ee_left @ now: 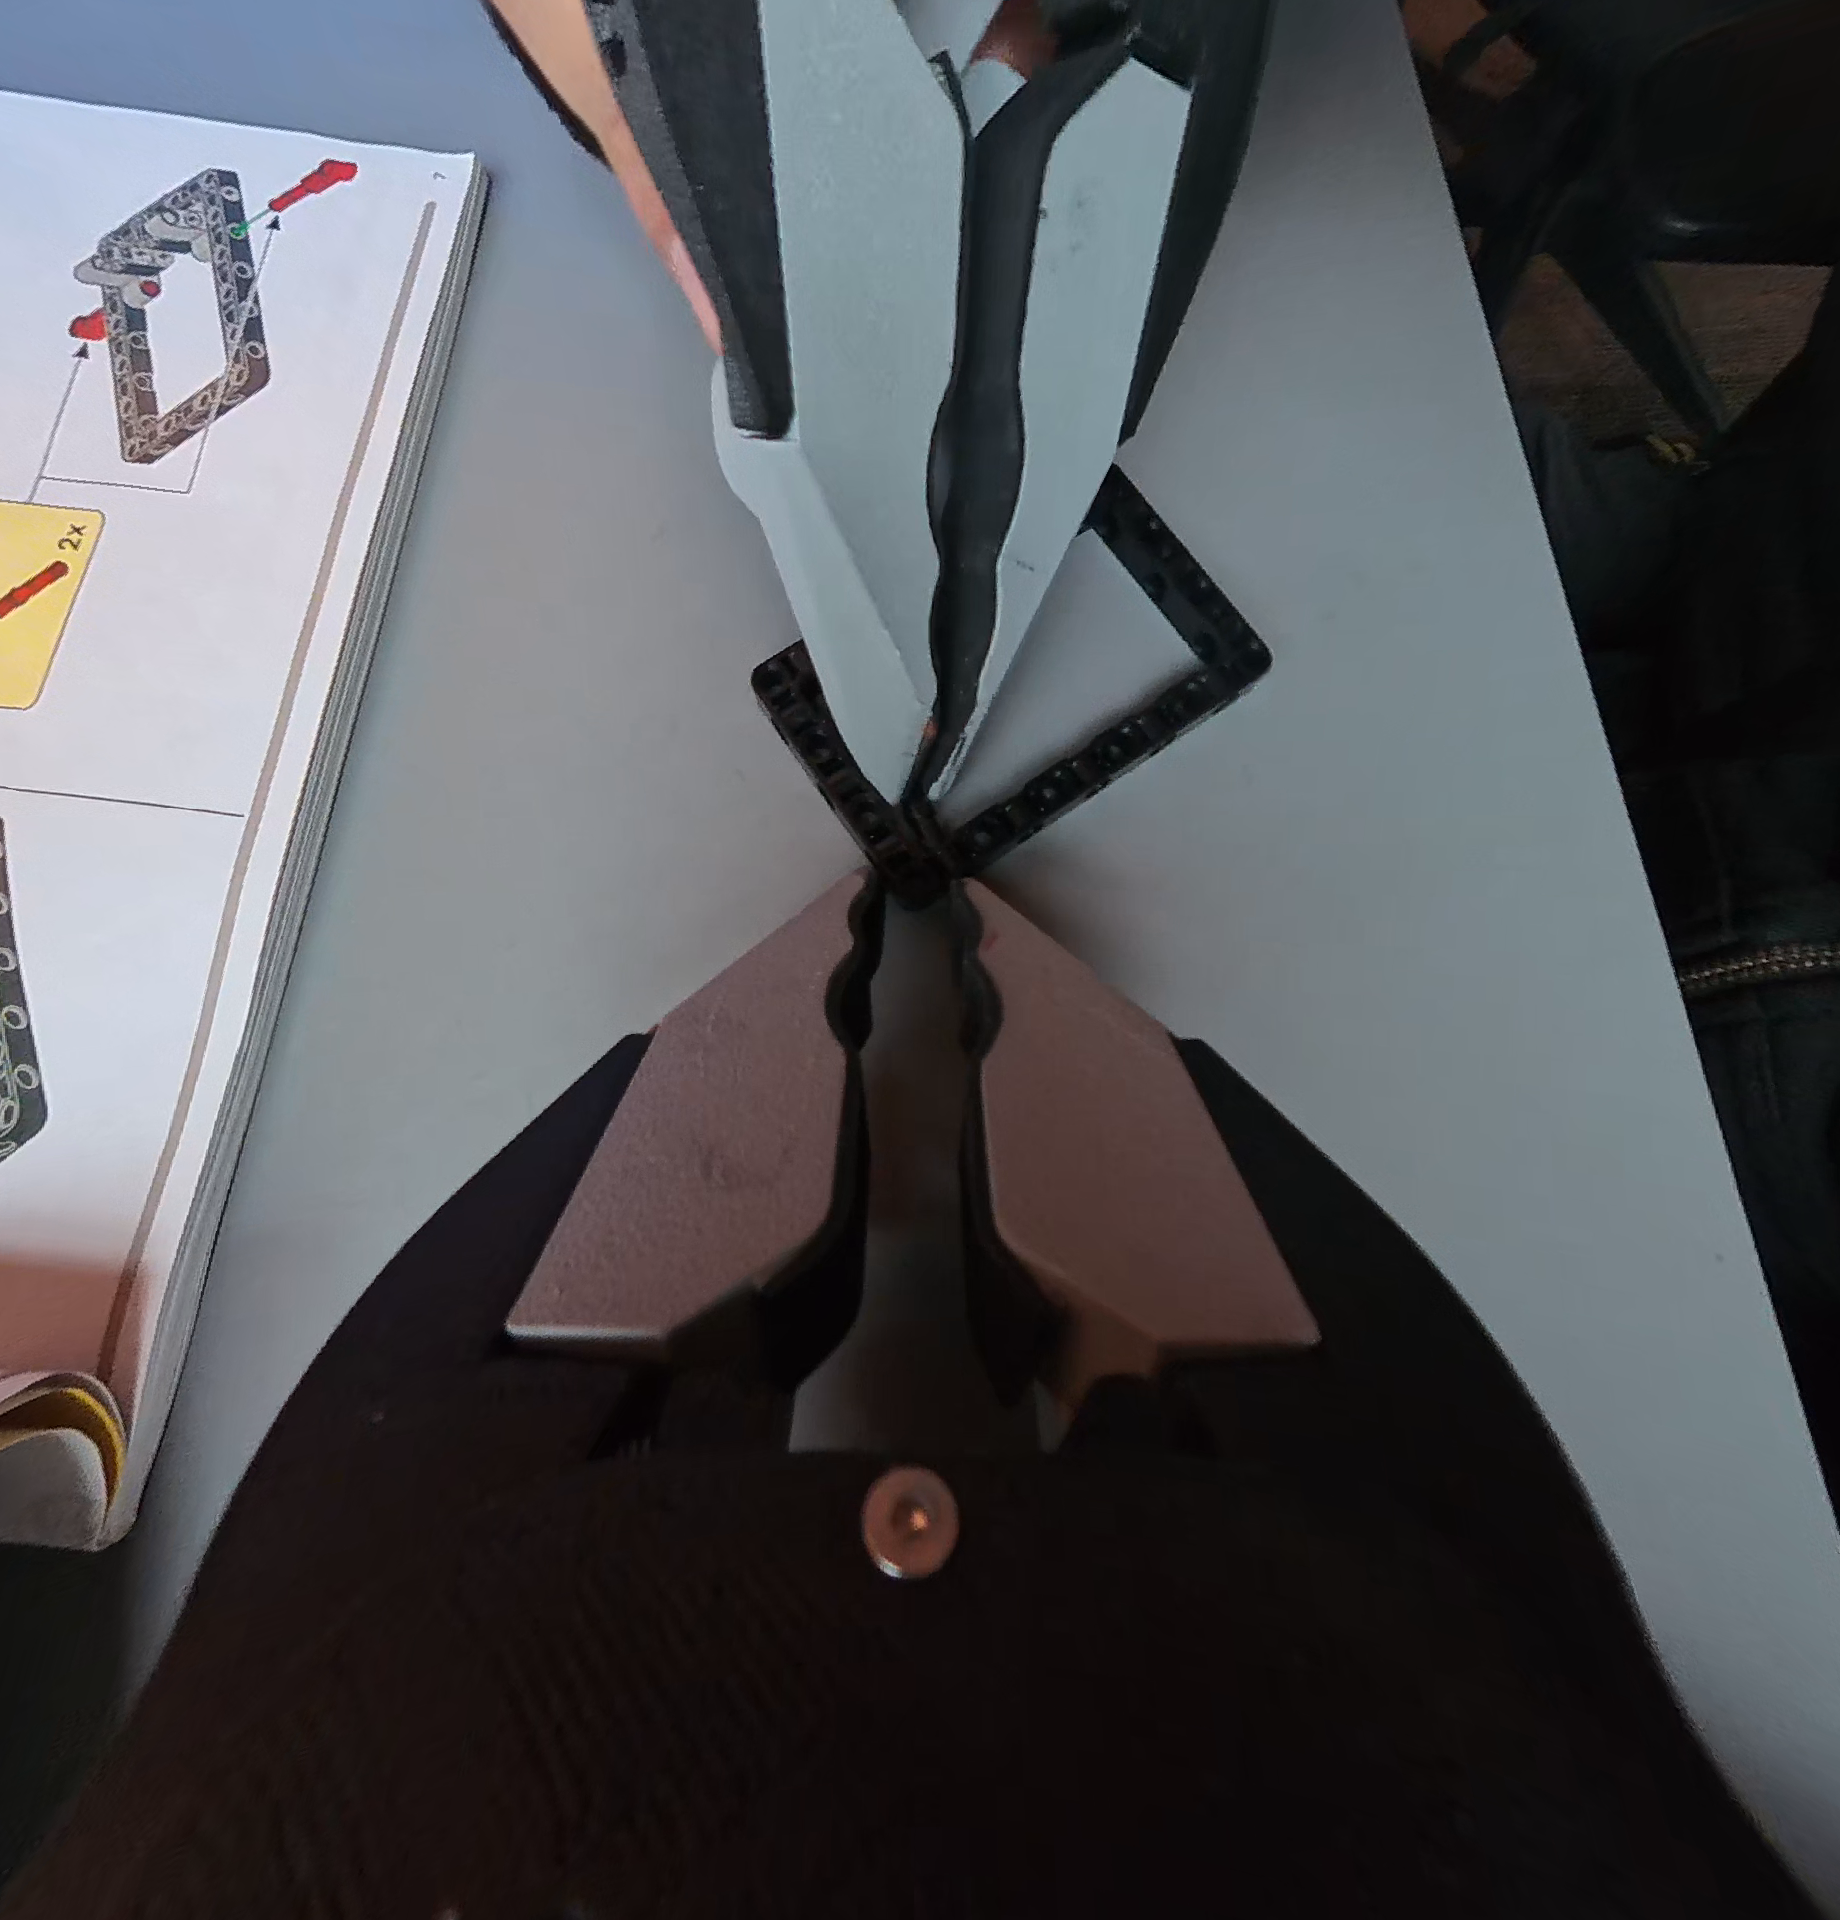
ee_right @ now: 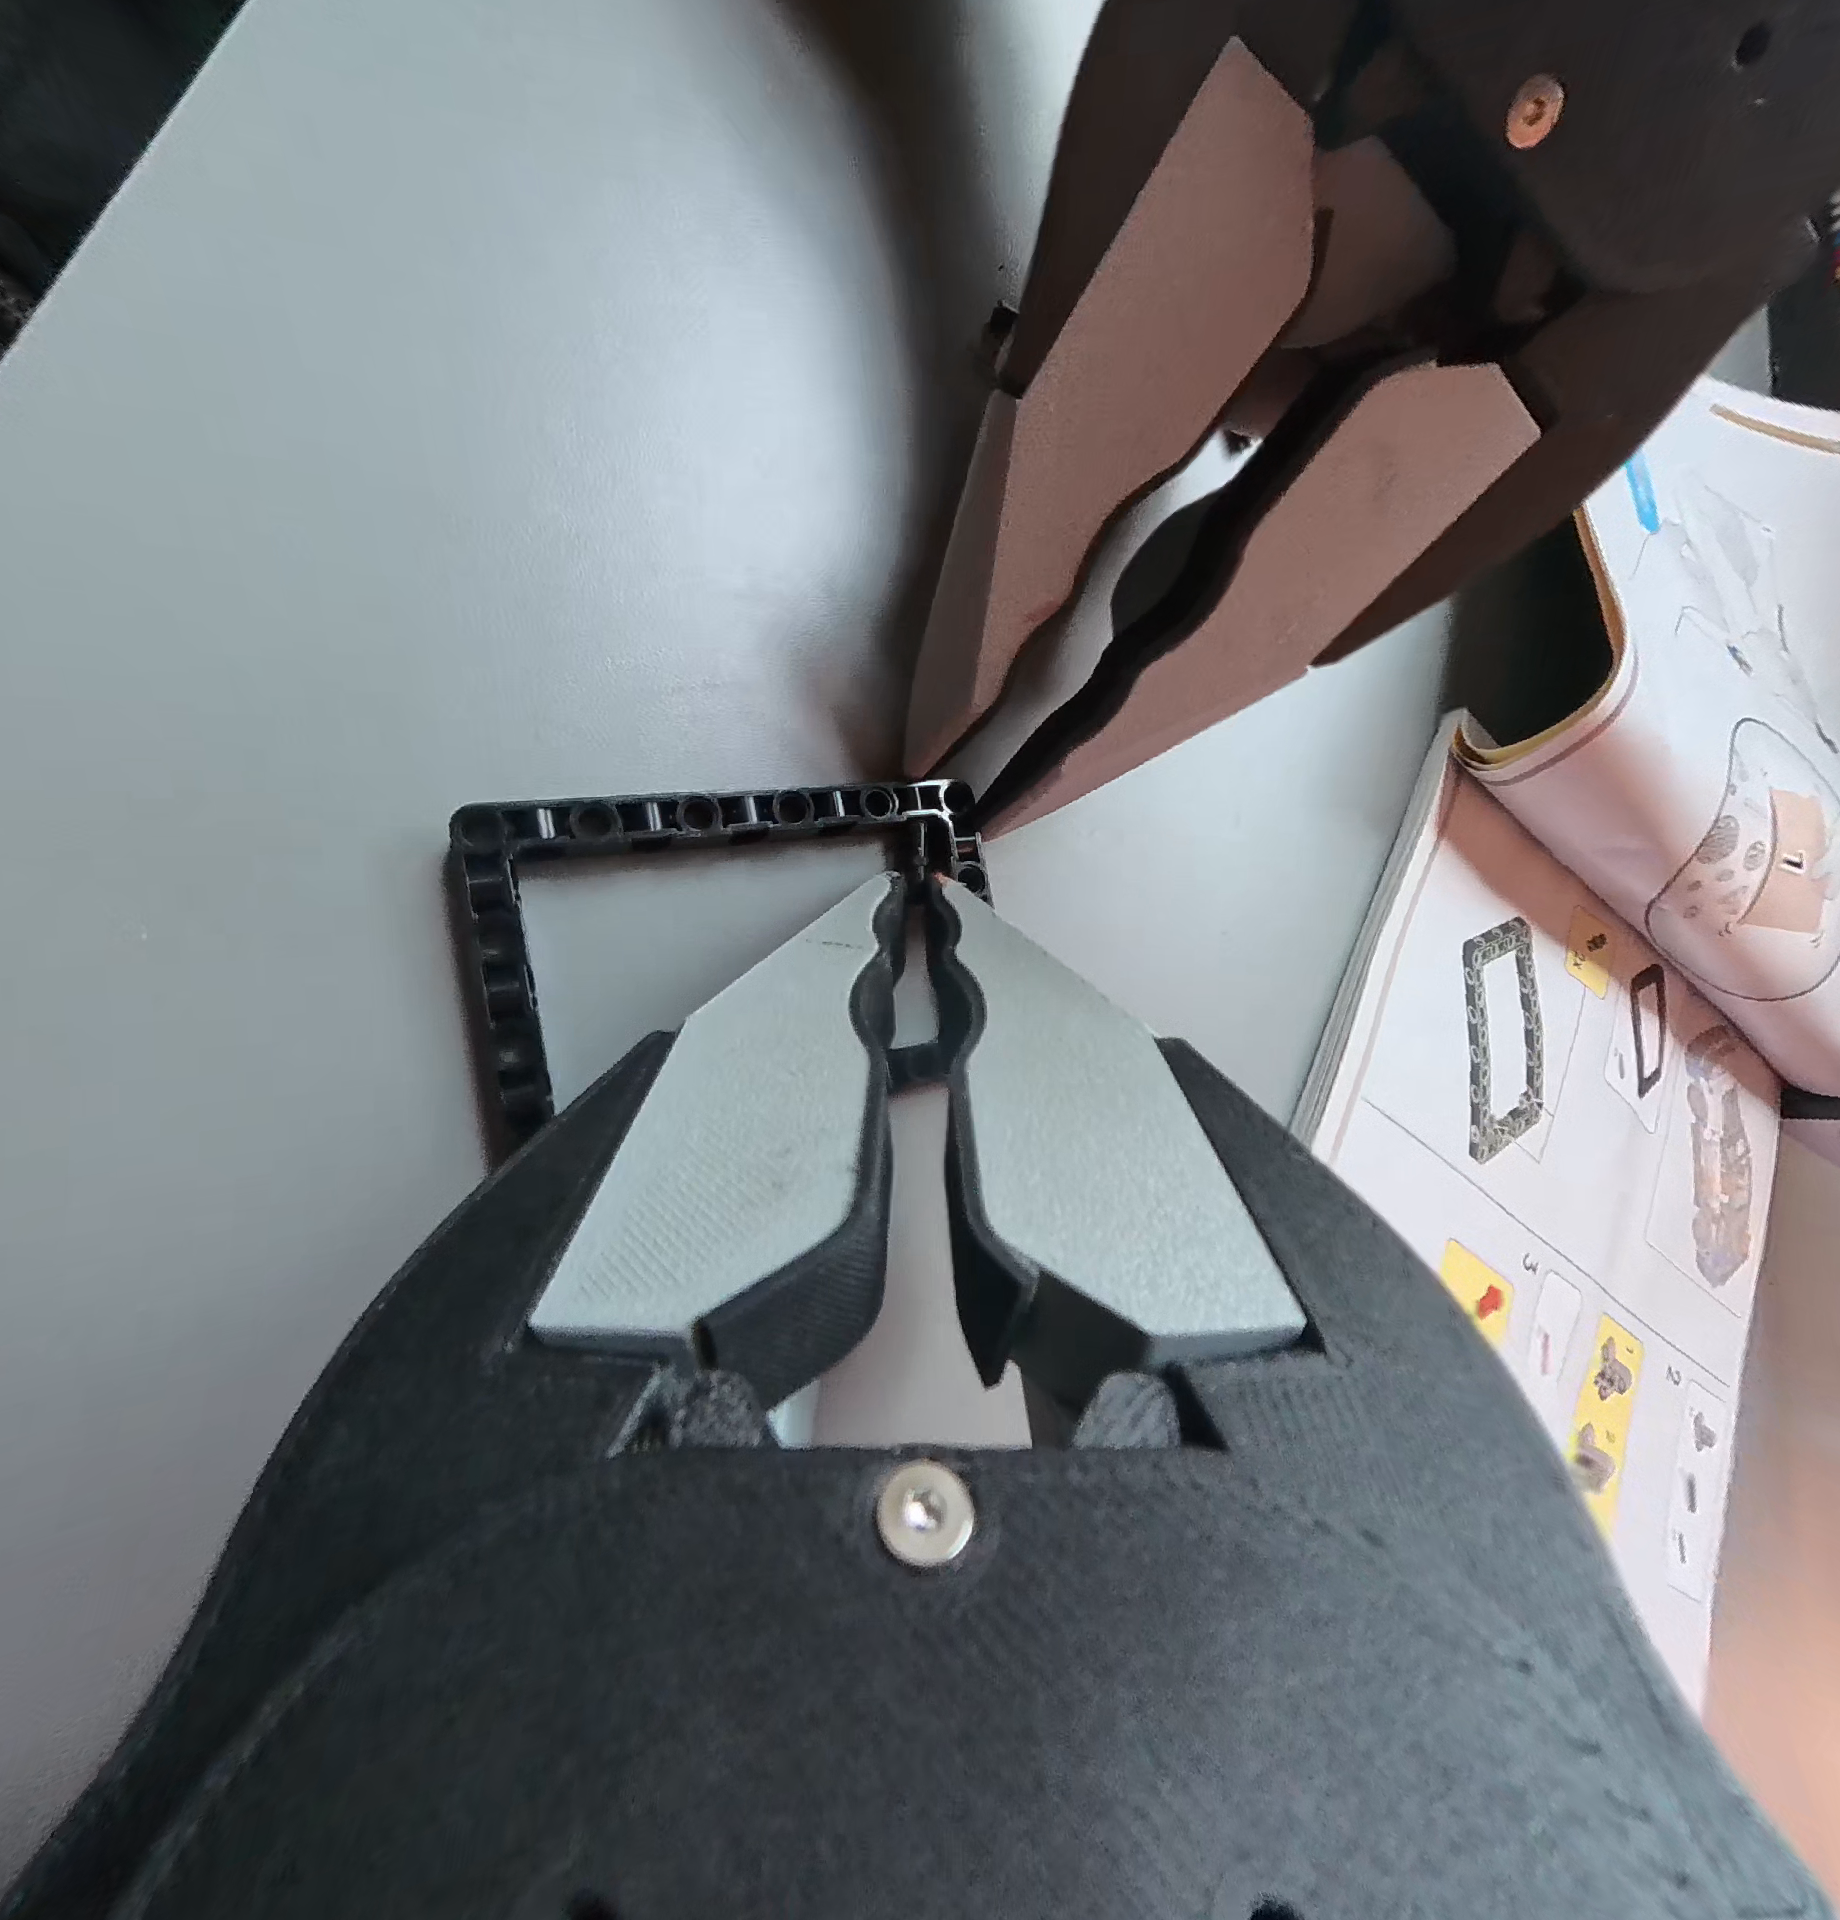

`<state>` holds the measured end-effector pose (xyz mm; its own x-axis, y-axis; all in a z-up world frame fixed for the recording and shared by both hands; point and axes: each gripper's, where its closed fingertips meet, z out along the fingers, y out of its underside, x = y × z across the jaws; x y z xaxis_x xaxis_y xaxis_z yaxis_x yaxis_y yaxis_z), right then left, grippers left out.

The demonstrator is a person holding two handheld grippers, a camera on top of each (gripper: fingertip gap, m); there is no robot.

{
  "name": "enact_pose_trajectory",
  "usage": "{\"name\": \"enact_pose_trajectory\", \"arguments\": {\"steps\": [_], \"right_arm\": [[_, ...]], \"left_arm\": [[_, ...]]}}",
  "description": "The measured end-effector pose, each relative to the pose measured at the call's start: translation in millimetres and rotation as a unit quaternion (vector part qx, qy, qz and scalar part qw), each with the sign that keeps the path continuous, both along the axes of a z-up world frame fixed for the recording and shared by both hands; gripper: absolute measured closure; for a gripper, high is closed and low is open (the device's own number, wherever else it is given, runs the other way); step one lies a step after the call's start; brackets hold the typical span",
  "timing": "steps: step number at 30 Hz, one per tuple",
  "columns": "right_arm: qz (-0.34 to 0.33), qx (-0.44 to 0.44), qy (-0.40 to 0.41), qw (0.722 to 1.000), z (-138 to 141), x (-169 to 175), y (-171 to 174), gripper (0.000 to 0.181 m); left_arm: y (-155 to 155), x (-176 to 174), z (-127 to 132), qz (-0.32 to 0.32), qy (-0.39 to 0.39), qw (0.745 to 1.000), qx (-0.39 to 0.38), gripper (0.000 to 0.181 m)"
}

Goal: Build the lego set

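Note:
A black rectangular frame of holed beams (ee_right: 687, 810) lies flat on the grey table; it also shows in the left wrist view (ee_left: 1103, 748). My left gripper (ee_left: 918, 896), with pinkish fingers, is closed on the outside of one corner of the frame. My right gripper (ee_right: 918, 885), with grey fingers, reaches over the frame from the opposite side. It is shut on a small dark piece (ee_right: 918, 852) right at that same corner. The two grippers' tips nearly touch. The right gripper hides part of the frame.
An open instruction booklet (ee_left: 220, 623) lies on the table left of my left gripper and shows at the right in the right wrist view (ee_right: 1518, 1143). The table's edge (ee_left: 1518, 520) runs close behind the frame, with dark bags beyond it. Only a small space, under 4 cm, lies between the two pairs of fingers.

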<state>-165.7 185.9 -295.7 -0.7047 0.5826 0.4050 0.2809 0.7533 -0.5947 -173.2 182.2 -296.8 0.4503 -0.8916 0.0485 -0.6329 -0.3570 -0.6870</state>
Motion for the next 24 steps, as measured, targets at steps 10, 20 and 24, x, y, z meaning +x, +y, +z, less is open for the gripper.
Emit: {"name": "enact_pose_trajectory", "arguments": {"steps": [10, 20, 24], "right_arm": [[0.021, 0.241, 0.093, 0.966, 1, -6, 0, 0.181], [0.068, 0.284, 0.158, 0.943, 2, -9, -2, 0.181], [0.084, 0.290, 0.175, 0.937, 2, -11, -6, 0.181]], "left_arm": [[-1, -6, 0, -0.020, -0.015, 0.999, -0.030, 0.172], [-2, -8, 0, -0.040, -0.021, 0.998, -0.045, 0.172], [-1, -7, 0, -0.047, -0.021, 0.998, -0.048, 0.172]]}}
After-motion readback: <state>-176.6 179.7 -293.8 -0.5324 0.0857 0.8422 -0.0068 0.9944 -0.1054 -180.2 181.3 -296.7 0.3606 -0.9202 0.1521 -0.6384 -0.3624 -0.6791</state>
